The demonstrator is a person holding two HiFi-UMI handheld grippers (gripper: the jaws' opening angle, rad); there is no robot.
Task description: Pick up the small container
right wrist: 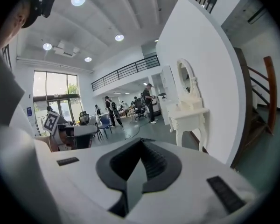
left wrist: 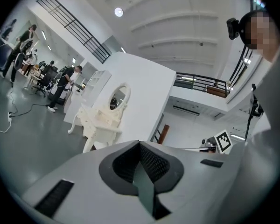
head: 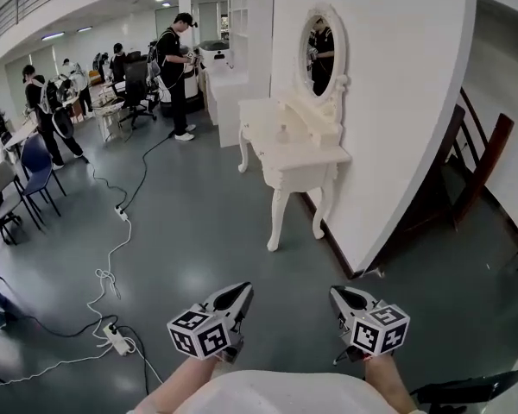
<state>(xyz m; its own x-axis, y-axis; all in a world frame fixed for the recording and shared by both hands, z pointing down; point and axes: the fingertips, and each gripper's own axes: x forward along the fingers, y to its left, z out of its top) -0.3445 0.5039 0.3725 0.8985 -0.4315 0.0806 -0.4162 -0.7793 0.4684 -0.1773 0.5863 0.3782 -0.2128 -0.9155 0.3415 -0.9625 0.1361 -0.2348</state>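
Observation:
A white dressing table point(head: 304, 157) with an oval mirror point(head: 321, 52) stands against a white wall, several steps ahead of me. A small pale container point(head: 283, 133) sits on its top, too small to make out in detail. My left gripper point(head: 242, 291) and right gripper point(head: 337, 293) are held low, close to my body and far from the table, and both point forward. The left gripper's point(left wrist: 140, 143) jaws meet at the tips with nothing between them. The right gripper's point(right wrist: 141, 140) jaws are likewise shut and hold nothing. The dressing table point(left wrist: 99, 121) also shows far off in the left gripper view.
Cables and a power strip point(head: 116, 339) trail over the grey floor at the left. Blue chairs point(head: 36, 172) and several people stand at the back left. A white cabinet point(head: 235, 74) stands behind the table. Dark wooden frames point(head: 476, 169) lean beyond the wall's right edge.

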